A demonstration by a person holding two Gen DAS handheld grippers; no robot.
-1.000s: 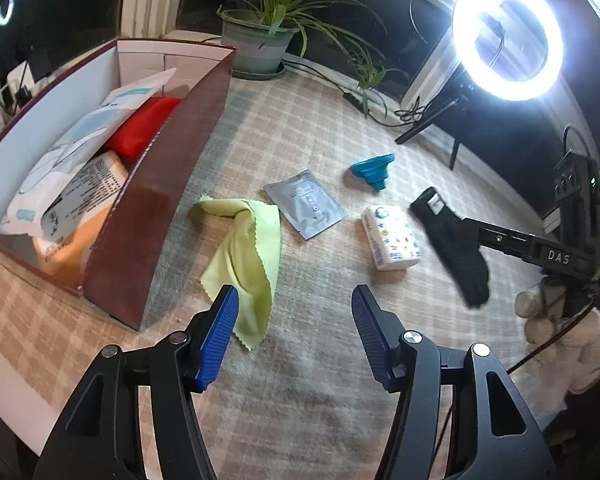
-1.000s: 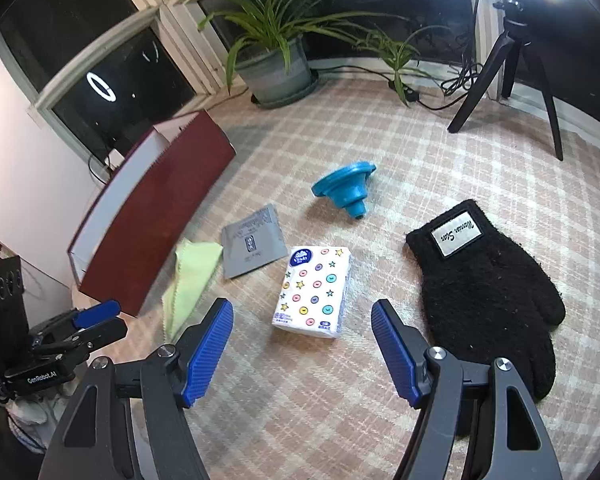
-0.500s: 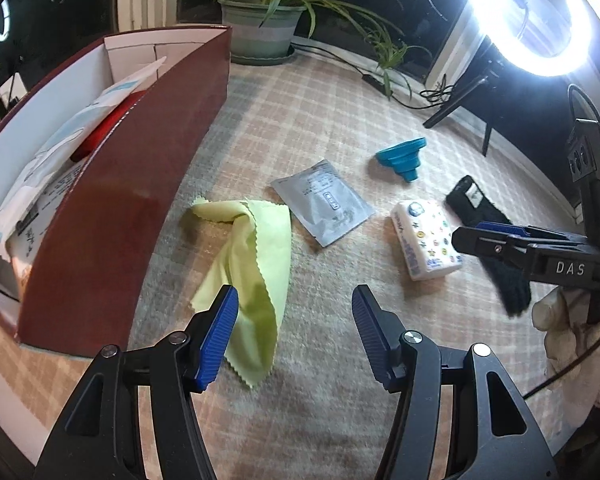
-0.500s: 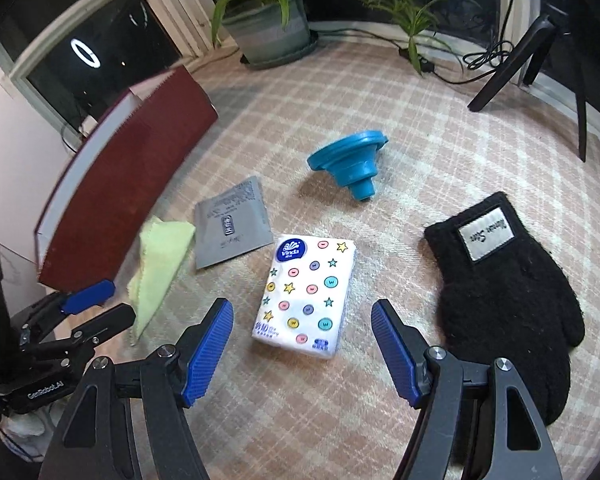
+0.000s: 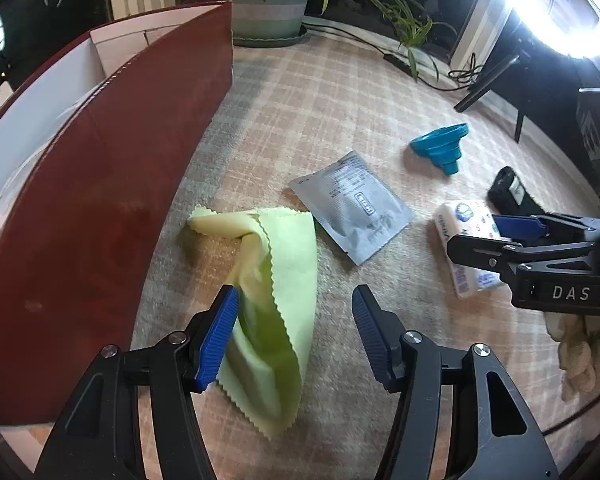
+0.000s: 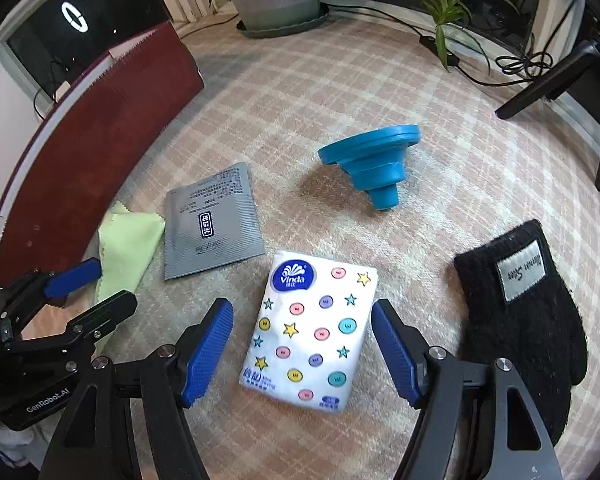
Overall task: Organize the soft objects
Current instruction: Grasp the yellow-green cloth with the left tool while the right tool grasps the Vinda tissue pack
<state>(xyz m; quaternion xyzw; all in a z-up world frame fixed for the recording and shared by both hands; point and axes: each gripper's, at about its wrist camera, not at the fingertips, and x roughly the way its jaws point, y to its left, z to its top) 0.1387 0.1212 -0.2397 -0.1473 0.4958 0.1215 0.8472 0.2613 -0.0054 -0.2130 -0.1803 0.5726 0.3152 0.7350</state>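
Both dropped closer: left claw (image 5: pixel 294 328) gaping over yellow cloth (image 5: pixel 274 280), right claw (image 6: pixel 302 350) gaping astride tissue pack (image 6: pixel 312 332). Grabs imminent.

The left wrist camera is looking down low over the yellow cloth (image 5: pixel 276 288), close beside the box (image 5: pixel 100 216). The right wrist camera is hovering near the tissue pack (image 6: pixel 312 332) (facing the window). Both are sharing the grey pouch (image 5: pixel 352 204) and funnel (image 6: pixel 374 164).

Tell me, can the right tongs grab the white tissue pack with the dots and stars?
Probably yes. The right tongs are open with the white, star-dotted tissue pack lying between their blue fingers, and nothing lies on top of it.
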